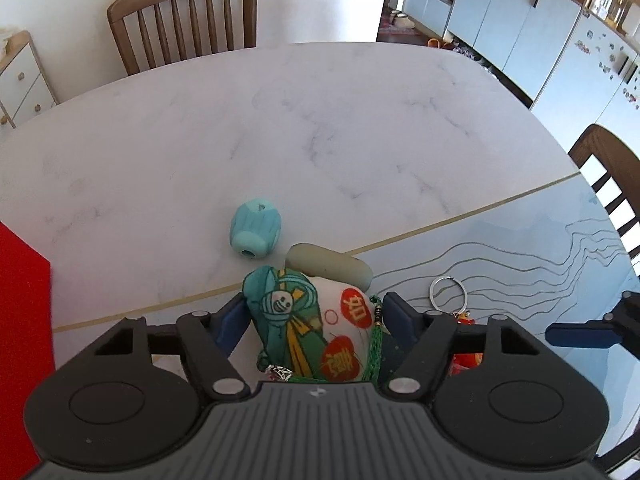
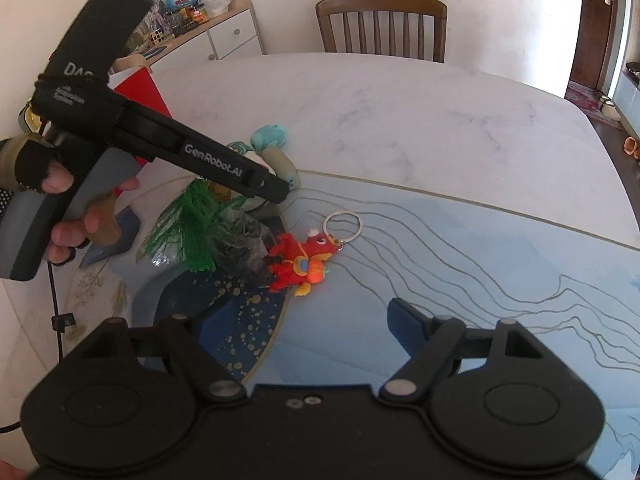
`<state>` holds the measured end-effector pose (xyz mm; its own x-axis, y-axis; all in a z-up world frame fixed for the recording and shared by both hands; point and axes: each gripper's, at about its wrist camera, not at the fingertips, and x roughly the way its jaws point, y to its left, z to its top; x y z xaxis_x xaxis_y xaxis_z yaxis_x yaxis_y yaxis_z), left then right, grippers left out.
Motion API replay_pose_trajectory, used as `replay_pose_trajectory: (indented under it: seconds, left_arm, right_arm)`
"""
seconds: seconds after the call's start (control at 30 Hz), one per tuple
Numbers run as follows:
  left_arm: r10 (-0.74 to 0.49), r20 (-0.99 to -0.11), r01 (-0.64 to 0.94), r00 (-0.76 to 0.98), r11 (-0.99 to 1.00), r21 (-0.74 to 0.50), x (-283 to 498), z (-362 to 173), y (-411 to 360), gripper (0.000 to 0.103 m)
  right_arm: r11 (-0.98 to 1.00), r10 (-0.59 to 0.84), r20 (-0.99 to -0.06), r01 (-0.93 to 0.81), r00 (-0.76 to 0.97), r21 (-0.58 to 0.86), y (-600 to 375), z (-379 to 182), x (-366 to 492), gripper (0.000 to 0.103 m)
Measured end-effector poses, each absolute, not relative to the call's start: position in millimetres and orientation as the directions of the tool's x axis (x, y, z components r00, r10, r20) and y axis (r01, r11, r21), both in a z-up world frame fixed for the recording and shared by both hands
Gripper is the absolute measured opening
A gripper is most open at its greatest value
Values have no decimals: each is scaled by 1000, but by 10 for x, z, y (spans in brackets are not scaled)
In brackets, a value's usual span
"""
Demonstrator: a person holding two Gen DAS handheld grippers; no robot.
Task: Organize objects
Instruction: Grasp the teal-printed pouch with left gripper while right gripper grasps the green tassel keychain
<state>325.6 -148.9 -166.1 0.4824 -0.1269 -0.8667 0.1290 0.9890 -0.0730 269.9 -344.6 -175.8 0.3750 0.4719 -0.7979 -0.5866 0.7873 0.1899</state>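
A white cloth sachet (image 1: 320, 328) printed in green and red, with a green cord, sits between the blue fingers of my left gripper (image 1: 312, 316), whose pads touch both its sides. Its green tassel (image 2: 188, 228) hangs over a dark blue gold-speckled plate (image 2: 224, 312). From the right wrist view the left gripper (image 2: 280, 192) points down at that spot, held by a gloved hand (image 2: 60, 184). My right gripper (image 2: 292, 320) is open over the plate's edge with nothing between its fingers. A red dragon keychain (image 2: 300, 258) with a metal ring (image 2: 343, 224) lies just ahead of it.
A teal ribbed toy (image 1: 252, 232) and a grey-green oblong piece (image 1: 328, 266) lie just beyond the sachet. A red box (image 1: 20, 320) stands at the left. The marble table (image 1: 320, 128) has wooden chairs (image 1: 184, 16) behind and at its right.
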Motion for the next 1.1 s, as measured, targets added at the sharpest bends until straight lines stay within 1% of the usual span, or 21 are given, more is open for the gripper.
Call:
replay_pose_trajectory:
  seconds: [0.03, 0.07, 0.13, 0.3, 0.47, 0.6, 0.73, 0.83, 1.0, 1.07, 1.1]
  left_arm:
    - [-131, -864, 128, 486, 989, -78, 3259, -1655, -1481, 65]
    - [-138, -861, 125, 489, 988, -87, 3258, -1639, -1460, 63]
    - [-148, -857, 119, 493, 988, -103, 3257, -1595, -1428, 54]
    - [-163, -848, 106, 505, 986, -126, 3218, -1495, -1329, 51]
    - [-201, -825, 78, 528, 979, -189, 3132, -1355, -1174, 50]
    - [-215, -809, 50, 547, 973, -225, 3015, -1243, -1049, 50]
    - [-220, -798, 17, 561, 967, -254, 2867, -1129, -907, 50]
    - [-223, -795, -2, 565, 962, -272, 2777, -1096, -838, 50]
    - [-208, -789, -15, 578, 964, -265, 2641, -1069, -776, 50]
    - [-201, -787, -13, 583, 967, -256, 2589, -1063, -771, 50]
    - [-202, -785, -12, 585, 966, -257, 2562, -1058, -763, 50]
  right_arm:
    - [788, 471, -799, -586, 374, 190, -3442, -1759, 2702, 82]
    - [787, 472, -799, -587, 374, 190, -3439, -1759, 2706, 82]
    - [785, 471, -799, -591, 374, 186, -3431, -1756, 2707, 81]
    - [779, 470, -800, -602, 373, 177, -3395, -1748, 2725, 80]
    - [774, 479, -794, -607, 375, 180, -3365, -1715, 2754, 77]
    - [745, 499, -787, -644, 364, 175, -3285, -1662, 2747, 69]
    - [712, 508, -781, -688, 363, 143, -3154, -1615, 2731, 56]
    - [690, 512, -778, -714, 363, 121, -3054, -1592, 2718, 48]
    - [668, 498, -785, -740, 369, 75, -2908, -1592, 2696, 39]
    - [666, 487, -789, -744, 375, 58, -2870, -1604, 2690, 30]
    - [669, 484, -789, -741, 378, 55, -2860, -1616, 2681, 29]
